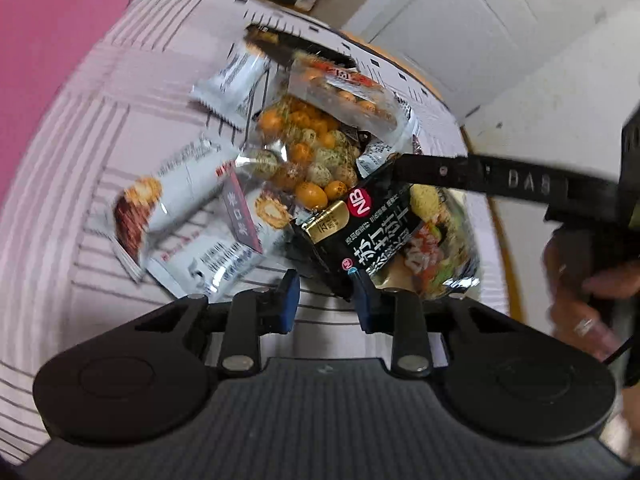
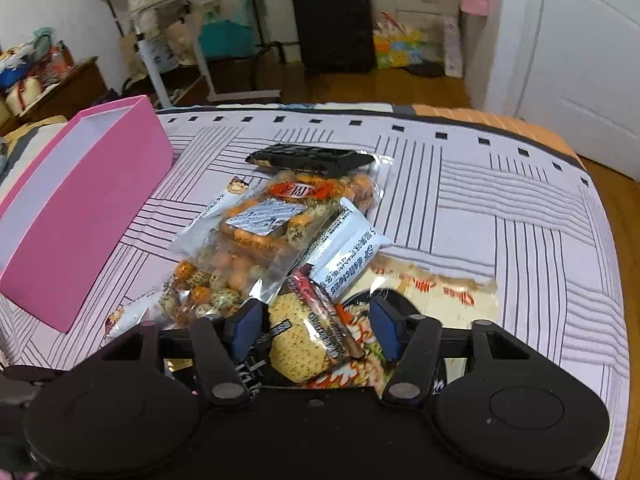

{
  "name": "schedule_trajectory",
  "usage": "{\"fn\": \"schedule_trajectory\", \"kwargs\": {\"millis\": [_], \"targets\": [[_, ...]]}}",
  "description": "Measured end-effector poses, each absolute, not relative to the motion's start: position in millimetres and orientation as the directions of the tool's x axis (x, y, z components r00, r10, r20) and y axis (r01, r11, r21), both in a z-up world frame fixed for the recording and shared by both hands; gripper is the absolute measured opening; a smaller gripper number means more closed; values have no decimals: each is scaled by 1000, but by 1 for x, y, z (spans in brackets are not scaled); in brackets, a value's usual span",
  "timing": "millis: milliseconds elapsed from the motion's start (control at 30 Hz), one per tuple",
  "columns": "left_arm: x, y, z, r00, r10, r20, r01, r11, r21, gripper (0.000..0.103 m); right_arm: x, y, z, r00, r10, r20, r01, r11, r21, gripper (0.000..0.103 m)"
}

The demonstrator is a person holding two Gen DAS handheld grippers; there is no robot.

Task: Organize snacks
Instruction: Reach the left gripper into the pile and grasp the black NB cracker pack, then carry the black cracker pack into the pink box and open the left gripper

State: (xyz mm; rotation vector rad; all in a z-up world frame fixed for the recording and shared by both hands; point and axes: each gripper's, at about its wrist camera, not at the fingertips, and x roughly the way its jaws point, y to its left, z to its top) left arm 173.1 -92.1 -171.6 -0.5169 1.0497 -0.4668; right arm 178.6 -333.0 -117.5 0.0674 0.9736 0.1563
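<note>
A heap of snack packets lies on a striped bedspread [image 2: 500, 220]. In it are clear bags of orange and speckled coated nuts [image 1: 304, 152] [image 2: 240, 248], white packets [image 1: 172, 200] [image 2: 352, 256] and a big black cracker packet [image 1: 372, 232] [image 2: 304, 352]. My left gripper [image 1: 325, 300] stands open at the near corner of the black packet, which lies against its right pad. My right gripper [image 2: 316, 330] is open, its pads either side of the cracker picture, with a small striped packet [image 2: 316, 312] in front. One right finger [image 1: 460, 174] reaches in over the packet.
An open pink box [image 2: 80, 208] [image 1: 52, 60] stands on the bed left of the heap. Another black packet [image 2: 312, 160] lies at the heap's far end. A person's hand [image 1: 580, 280] holds the right gripper. Beyond the bed are a black suitcase [image 2: 332, 24] and a white door [image 2: 580, 60].
</note>
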Motion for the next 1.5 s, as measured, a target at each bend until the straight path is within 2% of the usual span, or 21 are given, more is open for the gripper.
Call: {"fn": "schedule_trajectory", "kwargs": {"millis": [133, 433, 567, 767, 833, 867, 1067, 1167, 1233, 1500], "targets": [[172, -95, -174, 427, -608, -669, 113, 770, -627, 19, 178, -344, -120, 519, 238, -821, -72, 969, 235, 58], [168, -94, -182, 452, -617, -645, 69, 745, -664, 20, 169, -331, -115, 510, 208, -835, -139, 978, 159, 50], [167, -89, -181, 454, -617, -643, 48, 738, -674, 20, 165, -334, -113, 479, 222, -849, -133, 975, 180, 47], [165, -79, -182, 456, -615, -643, 21, 729, -684, 20, 168, -331, -120, 470, 204, -859, -128, 978, 163, 49], [166, -80, -184, 456, -614, -645, 22, 731, -682, 20, 168, -330, -123, 485, 188, -854, -135, 981, 139, 60], [166, -80, -184, 456, -612, -646, 23, 733, -679, 20, 169, -330, -125, 485, 198, -852, -145, 979, 146, 60], [163, -82, -181, 464, -609, -644, 45, 742, -669, 19, 160, -323, -118, 489, 232, -841, -196, 969, 153, 46], [160, -79, -177, 453, -606, -654, 58, 752, -656, 20, 155, -319, -114, 479, 241, -844, -204, 966, 160, 43], [159, -73, -175, 431, -621, -655, 55, 742, -668, 23, 150, -313, -108, 476, 252, -843, -209, 963, 170, 42], [144, -51, -150, 412, -612, -675, 65, 759, -648, 26, 130, -293, -90, 446, 266, -855, -178, 962, 207, 44]]}}
